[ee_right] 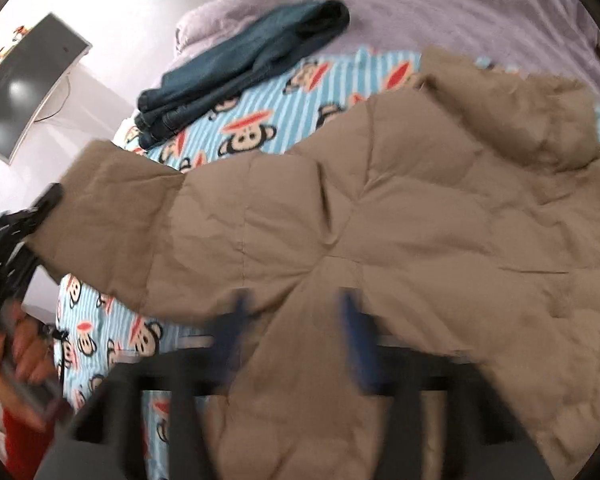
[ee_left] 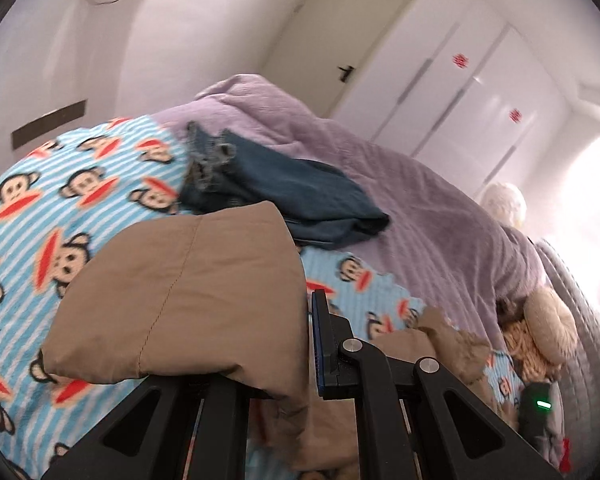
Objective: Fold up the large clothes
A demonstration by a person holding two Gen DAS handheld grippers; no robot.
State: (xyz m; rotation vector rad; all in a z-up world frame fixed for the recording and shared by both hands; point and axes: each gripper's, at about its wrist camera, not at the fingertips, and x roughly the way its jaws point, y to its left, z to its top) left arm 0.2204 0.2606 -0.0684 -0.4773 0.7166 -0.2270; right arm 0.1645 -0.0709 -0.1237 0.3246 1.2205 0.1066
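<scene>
A tan quilted jacket (ee_right: 400, 220) lies spread on a blue striped monkey-print blanket (ee_right: 300, 92). My left gripper (ee_left: 284, 344) is shut on the jacket's sleeve (ee_left: 180, 292), which drapes over its left finger and hides it; the right finger (ee_left: 320, 344) shows. In the right wrist view the left gripper (ee_right: 40, 208) holds the sleeve end at the left, lifted off the blanket. My right gripper (ee_right: 296, 332) is blurred, its blue pads (ee_right: 356, 336) apart, over the jacket's lower edge with fabric between them.
Folded dark jeans (ee_left: 284, 192) lie on the blanket by a purple bedspread (ee_left: 420, 208). Plush toys (ee_left: 540, 328) sit at the bed's right edge. White wardrobe doors (ee_left: 460, 92) stand behind. A monitor (ee_right: 24, 84) hangs on the wall.
</scene>
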